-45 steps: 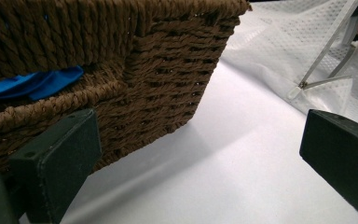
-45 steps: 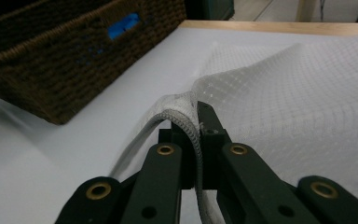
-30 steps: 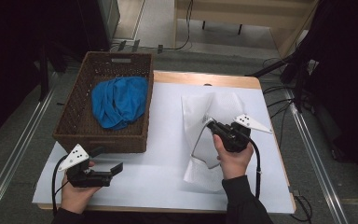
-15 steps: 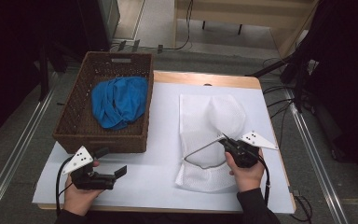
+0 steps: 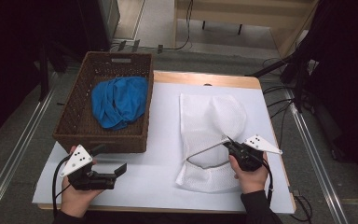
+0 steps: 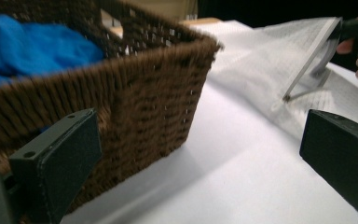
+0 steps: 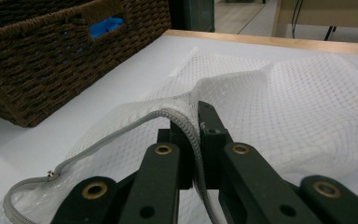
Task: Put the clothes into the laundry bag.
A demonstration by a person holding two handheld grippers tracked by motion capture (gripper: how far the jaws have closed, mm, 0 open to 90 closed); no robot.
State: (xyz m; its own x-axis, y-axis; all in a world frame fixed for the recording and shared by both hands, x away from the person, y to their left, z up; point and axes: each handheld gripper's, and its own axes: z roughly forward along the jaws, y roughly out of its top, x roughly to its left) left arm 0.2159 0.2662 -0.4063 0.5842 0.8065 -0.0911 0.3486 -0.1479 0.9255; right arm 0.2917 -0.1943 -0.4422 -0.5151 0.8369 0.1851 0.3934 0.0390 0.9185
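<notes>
A white mesh bag (image 5: 209,116) lies flat on the white table cover, its open zipper end toward the person. My right gripper (image 5: 228,143) is shut on the bag's grey zipper edge (image 7: 121,133) and holds it a little above the table. In the right gripper view, the mesh (image 7: 298,107) drapes away from the gripper (image 7: 196,126), whose jaws pinch the zipper tape. My left gripper (image 5: 109,161) stands open and holds nothing, at the near left just in front of the brown wicker basket (image 5: 74,126). Its wide-apart jaws (image 6: 198,163) frame the basket's corner (image 6: 158,93).
A blue cloth (image 5: 121,100) lies bunched inside the basket (image 6: 28,46). The wooden table edge (image 5: 205,78) runs along the far side, with cables on the floor beyond and to the right. Bare white cover (image 5: 158,158) lies between basket and bag.
My right gripper has come down and toward the person with the zipper edge, and the bag now lies spread out flatter. The left gripper has barely shifted.
</notes>
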